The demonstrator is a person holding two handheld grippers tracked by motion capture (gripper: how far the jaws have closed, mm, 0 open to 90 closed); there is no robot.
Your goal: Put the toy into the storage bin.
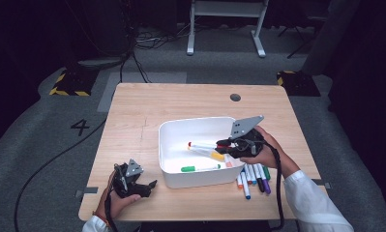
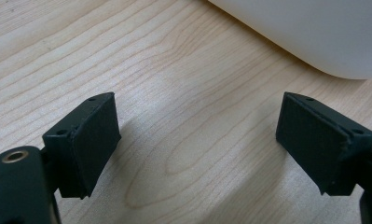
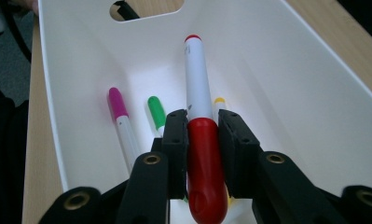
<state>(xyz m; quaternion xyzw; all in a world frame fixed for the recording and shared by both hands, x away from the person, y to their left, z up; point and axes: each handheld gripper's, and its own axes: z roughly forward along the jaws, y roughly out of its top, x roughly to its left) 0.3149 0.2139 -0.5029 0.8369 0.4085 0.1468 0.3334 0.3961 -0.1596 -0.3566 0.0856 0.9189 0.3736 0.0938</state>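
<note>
A white marker with a red cap (image 3: 198, 93) is clamped by its cap between the pads of my right gripper (image 3: 203, 135), which is shut on it. It hangs inside the white bin (image 3: 291, 70), pointing along the bin's length. In the high view the right gripper (image 1: 225, 144) reaches in over the bin's (image 1: 181, 123) right rim. Green (image 1: 198, 168), yellow (image 1: 211, 154) and pink (image 3: 119, 114) markers lie on the bin floor. My left gripper (image 1: 149, 186) rests low by the table's front left, open, its jaws (image 2: 197, 112) wide over bare wood.
Several loose markers (image 1: 253, 177) lie on the table just right of the bin's front corner, under the right hand. The bin's rounded corner (image 2: 314, 32) is close ahead of the left gripper. A round cable hole (image 1: 235, 97) sits near the far edge.
</note>
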